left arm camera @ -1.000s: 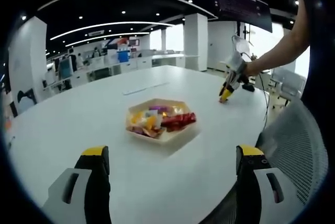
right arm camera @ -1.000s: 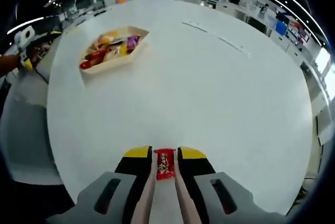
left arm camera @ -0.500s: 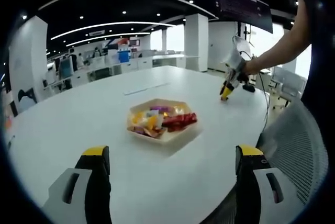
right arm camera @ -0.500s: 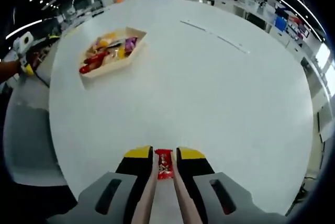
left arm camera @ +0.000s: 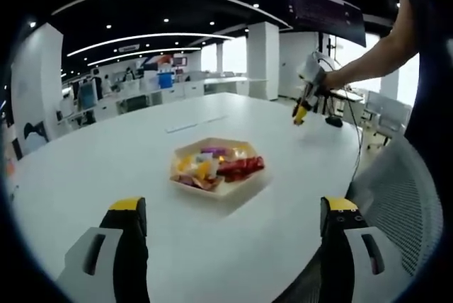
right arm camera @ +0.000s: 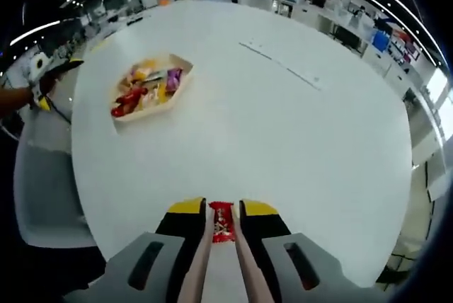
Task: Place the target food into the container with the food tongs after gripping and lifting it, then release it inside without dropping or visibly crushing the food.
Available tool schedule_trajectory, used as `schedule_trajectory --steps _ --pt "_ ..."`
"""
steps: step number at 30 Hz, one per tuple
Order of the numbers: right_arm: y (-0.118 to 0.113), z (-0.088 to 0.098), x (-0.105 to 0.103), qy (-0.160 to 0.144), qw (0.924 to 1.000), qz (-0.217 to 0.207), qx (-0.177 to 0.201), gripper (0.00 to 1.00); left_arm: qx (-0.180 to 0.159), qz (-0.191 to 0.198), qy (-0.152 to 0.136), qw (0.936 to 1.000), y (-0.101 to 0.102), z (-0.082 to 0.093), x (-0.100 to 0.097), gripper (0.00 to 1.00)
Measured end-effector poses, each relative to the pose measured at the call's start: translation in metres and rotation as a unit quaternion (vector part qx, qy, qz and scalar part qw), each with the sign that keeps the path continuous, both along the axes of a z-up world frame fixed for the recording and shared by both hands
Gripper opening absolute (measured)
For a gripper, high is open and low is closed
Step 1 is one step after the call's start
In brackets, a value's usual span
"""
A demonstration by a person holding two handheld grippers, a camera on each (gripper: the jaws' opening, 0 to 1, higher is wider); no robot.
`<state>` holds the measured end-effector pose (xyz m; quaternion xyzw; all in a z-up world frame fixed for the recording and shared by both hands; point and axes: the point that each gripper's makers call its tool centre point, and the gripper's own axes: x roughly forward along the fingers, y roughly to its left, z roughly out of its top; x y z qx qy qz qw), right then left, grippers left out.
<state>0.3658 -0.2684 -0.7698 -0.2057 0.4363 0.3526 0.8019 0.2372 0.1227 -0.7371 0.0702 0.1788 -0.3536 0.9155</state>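
Right gripper clamps tan food tongs pinching a red wrapped candy. Hexagonal beige snack-filled container lies well ahead, leftward. Left gripper jaws apart, nearer the container.

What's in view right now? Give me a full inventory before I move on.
table: one, white, round, under everything
container: one, beige hexagonal tray, mid-table, holding mixed colourful wrapped snacks
red snack packet: one, pinched between tong tips
food tongs: one pair, pale arms, clamped by the right gripper
mesh chair: one, grey, at the table edge
wall screen: one, dark, overhead
left gripper: yellow-tipped jaws wide apart, nothing between them
right gripper: yellow-tipped jaws closed on the tongs
person's forearm: one, reaching over the table
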Motion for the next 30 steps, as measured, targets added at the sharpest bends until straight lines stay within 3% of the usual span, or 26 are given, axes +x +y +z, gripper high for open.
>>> schedule_trajectory --steps 4,23,30 --pt "-0.002 0.012 0.006 -0.002 1.0000 0.000 -0.002 0.17 -0.021 0.004 -0.016 0.9996 0.001 0.010 0.002 1.00" --pt "0.002 0.064 0.023 -0.020 0.9995 0.021 -0.012 0.18 -0.032 0.009 -0.023 0.9992 0.002 0.015 0.005 1.00" --pt "0.003 0.067 0.026 -0.024 0.9993 0.023 -0.015 0.18 -0.034 0.012 -0.027 0.9990 0.003 0.018 0.005 1.00"
